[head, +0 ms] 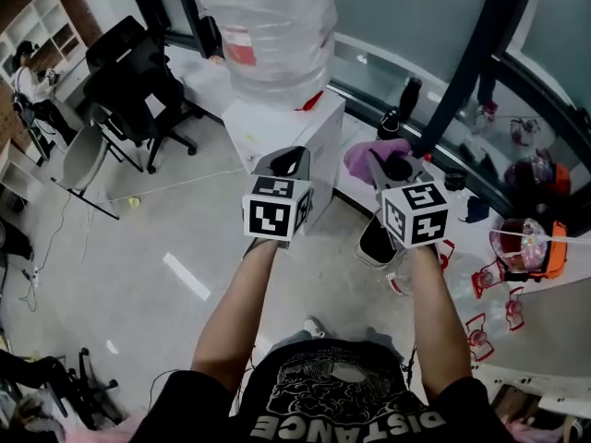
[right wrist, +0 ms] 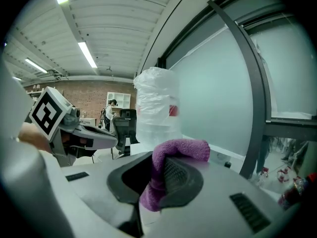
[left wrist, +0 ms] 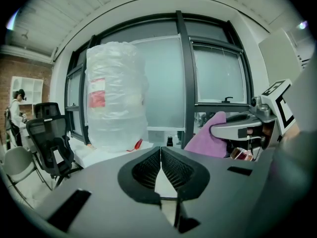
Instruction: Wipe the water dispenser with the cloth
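Left gripper (left wrist: 160, 151): fingers pressed together, nothing between them, held just short of the white dispenser (head: 270, 125) under its big bottle (head: 268, 26). Right gripper (right wrist: 159, 163): fingers clamped on the purple cloth (right wrist: 182, 148), which drapes over one finger, seemingly just off the dispenser's right side.

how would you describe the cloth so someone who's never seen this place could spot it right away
Find the white water dispenser carrying the big clear bottle by the window. Just to its right, the right gripper is shut on the cloth. It is a soft, bunched purple fabric, unlike the hard dark bottle behind it.
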Tool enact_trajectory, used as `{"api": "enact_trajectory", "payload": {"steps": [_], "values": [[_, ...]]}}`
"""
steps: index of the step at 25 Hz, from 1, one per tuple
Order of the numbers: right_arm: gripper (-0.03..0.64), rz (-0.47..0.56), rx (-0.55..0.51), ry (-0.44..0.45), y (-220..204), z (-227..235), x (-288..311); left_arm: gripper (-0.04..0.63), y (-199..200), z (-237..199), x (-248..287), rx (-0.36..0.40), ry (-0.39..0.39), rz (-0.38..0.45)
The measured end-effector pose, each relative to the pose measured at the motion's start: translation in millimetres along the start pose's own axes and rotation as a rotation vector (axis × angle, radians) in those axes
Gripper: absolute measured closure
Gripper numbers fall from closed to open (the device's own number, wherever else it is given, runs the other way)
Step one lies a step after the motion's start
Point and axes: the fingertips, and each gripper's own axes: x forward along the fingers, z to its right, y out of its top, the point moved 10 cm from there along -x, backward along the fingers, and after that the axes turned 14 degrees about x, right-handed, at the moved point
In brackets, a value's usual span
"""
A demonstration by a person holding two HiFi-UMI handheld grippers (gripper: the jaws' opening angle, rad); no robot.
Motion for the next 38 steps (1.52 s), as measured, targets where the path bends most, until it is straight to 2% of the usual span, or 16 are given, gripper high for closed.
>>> {"api": "enact_trajectory", "payload": {"steps": [5, 10, 18, 23, 29, 38], "values": [[0.575, -0.027, -0.049, 0.024, 3.7, 19.3, 27.5, 0.568, -0.4, -3.5, 22.6, 0.002, 0.015, -0.014], [0.575, -0.039, -0.068, 0.076, 8.3, 53.8, 62.2, 0.568, 3.4, -6.1, 54.3, 0.003, 0.068, -0.034], [0.575, -0.102, -0.053, 0.207, 10.7, 123.8, 128.5, 0.568, 10.9, 6.2, 109.3, -0.045, 0.190, -0.103], [0.575, -0.146, -0.064, 0.289, 7.0, 148.6, 168.4, 0.568, 9.1, 15.8, 135.1, -0.068, 0.246, -0.139], [0.575, -0.203, -0.106, 0.364, -3.4, 162.4, 210.6, 0.568, -1.0, 15.8, 155.0, -0.098, 0.309, -0.159], [0.575, -0.281, -0.246, 0.397, -28.6, 165.6, 264.7, 0.568, -31.2, 10.0, 175.1, -0.143, 0.354, -0.168]]}}
